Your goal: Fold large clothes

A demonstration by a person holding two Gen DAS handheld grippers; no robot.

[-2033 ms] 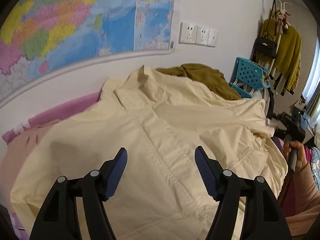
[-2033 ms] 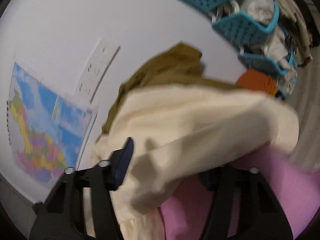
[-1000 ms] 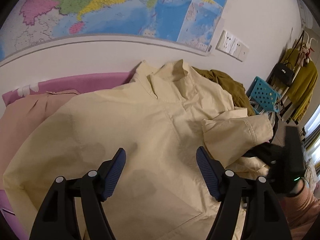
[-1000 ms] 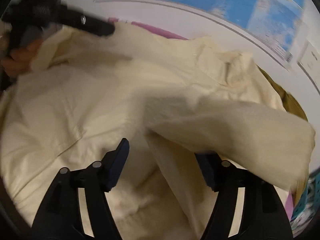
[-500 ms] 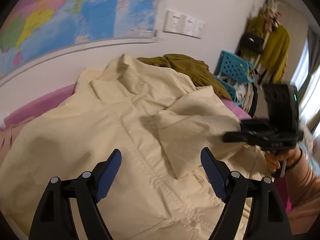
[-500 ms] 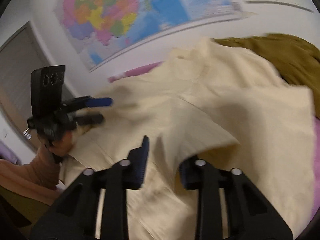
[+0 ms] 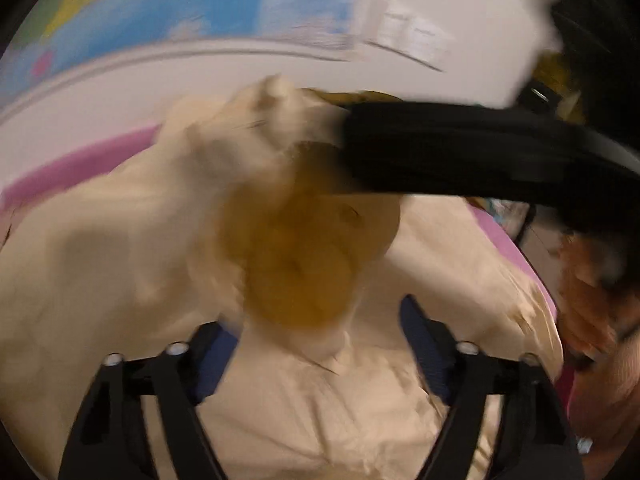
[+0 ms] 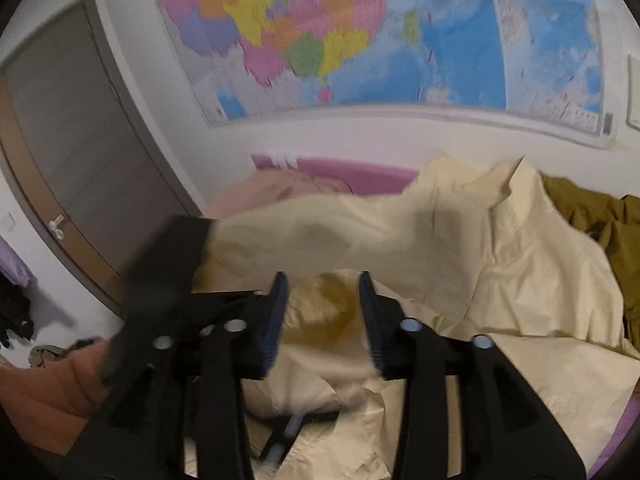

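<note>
Two grippers are working one cream jacket (image 8: 520, 280), which is lying spread over the pink sheet of the bed (image 8: 360, 176). You are judged to be mid-fold, bringing a raised fold (image 7: 296, 256) of it, probably a sleeve, in over the body. Your left gripper (image 7: 316, 320) is standing wide, jaws just closing a little. The fold is sitting between them, but one pad is showing clear of it, so it is not clamping. Your right gripper (image 8: 322, 312) has jaws just opening around the same bunch. Blur is hiding whether the pads are pressing, so grip undetermined. Next move is calling for laying the fold flat across the front, letting go cleanly and smoothing the crease. Also counting one olive garment (image 8: 580, 208), one peach garment (image 8: 260, 192), one wall map (image 8: 360, 40) and one door (image 8: 80, 140).
</note>
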